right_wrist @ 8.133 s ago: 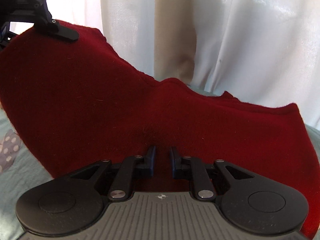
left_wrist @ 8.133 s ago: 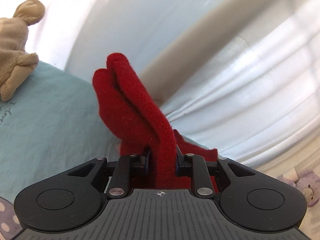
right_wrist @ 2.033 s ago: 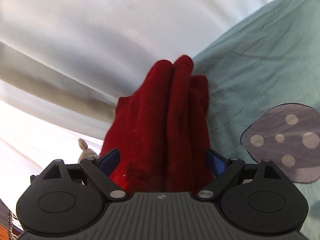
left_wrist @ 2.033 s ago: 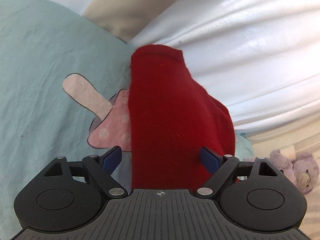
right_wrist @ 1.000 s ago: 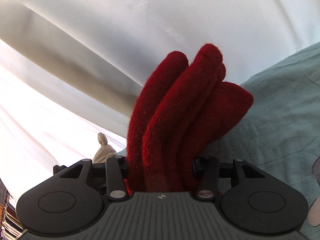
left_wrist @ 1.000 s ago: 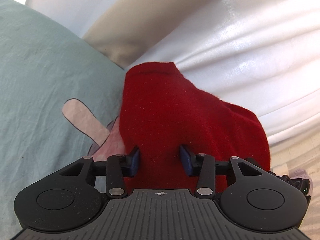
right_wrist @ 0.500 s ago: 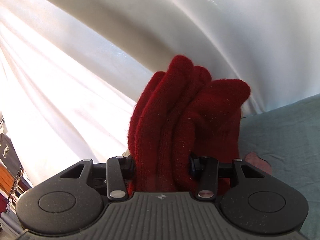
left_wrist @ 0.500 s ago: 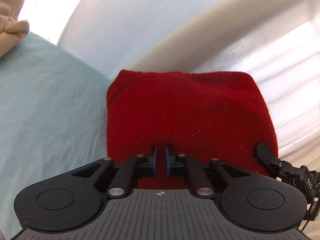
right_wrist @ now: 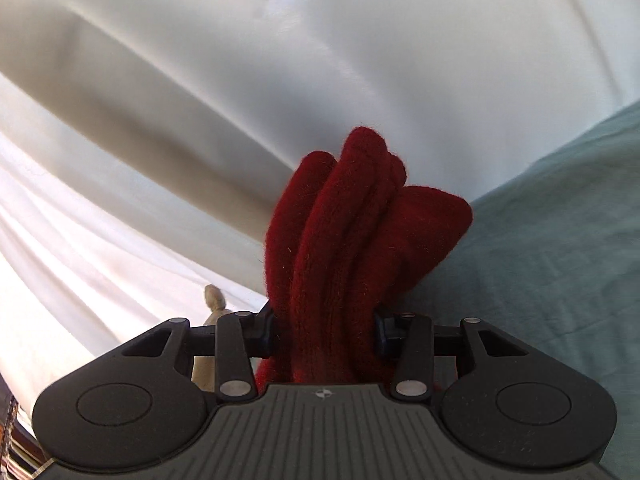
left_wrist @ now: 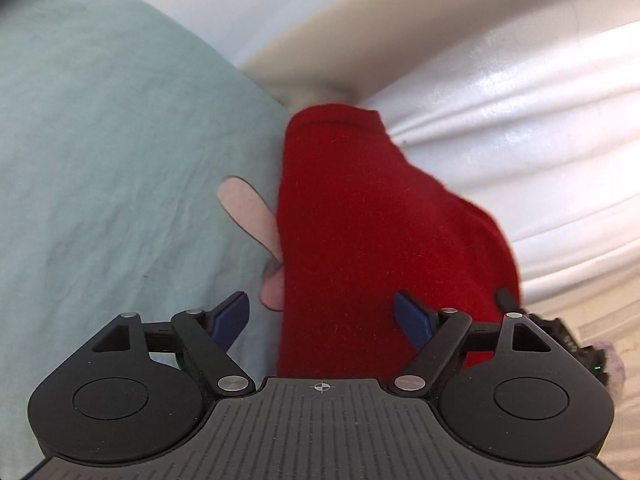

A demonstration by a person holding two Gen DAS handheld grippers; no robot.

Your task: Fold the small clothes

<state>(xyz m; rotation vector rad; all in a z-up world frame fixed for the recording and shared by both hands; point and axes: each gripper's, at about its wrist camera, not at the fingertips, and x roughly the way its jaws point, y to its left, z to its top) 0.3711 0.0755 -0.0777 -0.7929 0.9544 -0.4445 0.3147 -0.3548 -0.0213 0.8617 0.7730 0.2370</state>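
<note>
A small red knit garment (left_wrist: 372, 240) lies folded on the pale green bed sheet (left_wrist: 100, 140), reaching toward the white curtain. My left gripper (left_wrist: 322, 316) is open, its blue-padded fingers spread wide on either side of the garment's near end, with nothing held. In the right wrist view the same red garment (right_wrist: 340, 248) is bunched into thick folds, and my right gripper (right_wrist: 324, 330) is shut on them. The tip of the right gripper also shows in the left wrist view (left_wrist: 508, 300) at the garment's right edge.
White curtains (left_wrist: 500, 100) hang behind the bed. A pink mushroom print (left_wrist: 248, 208) on the sheet lies left of the garment. A beige plush toy (right_wrist: 214, 308) shows behind the right gripper. A purple plush toy (left_wrist: 612, 356) lies at the right edge.
My left gripper has opened and let go of the red garment, which now lies lower on the sheet. My right gripper stays shut on the bunched folds.
</note>
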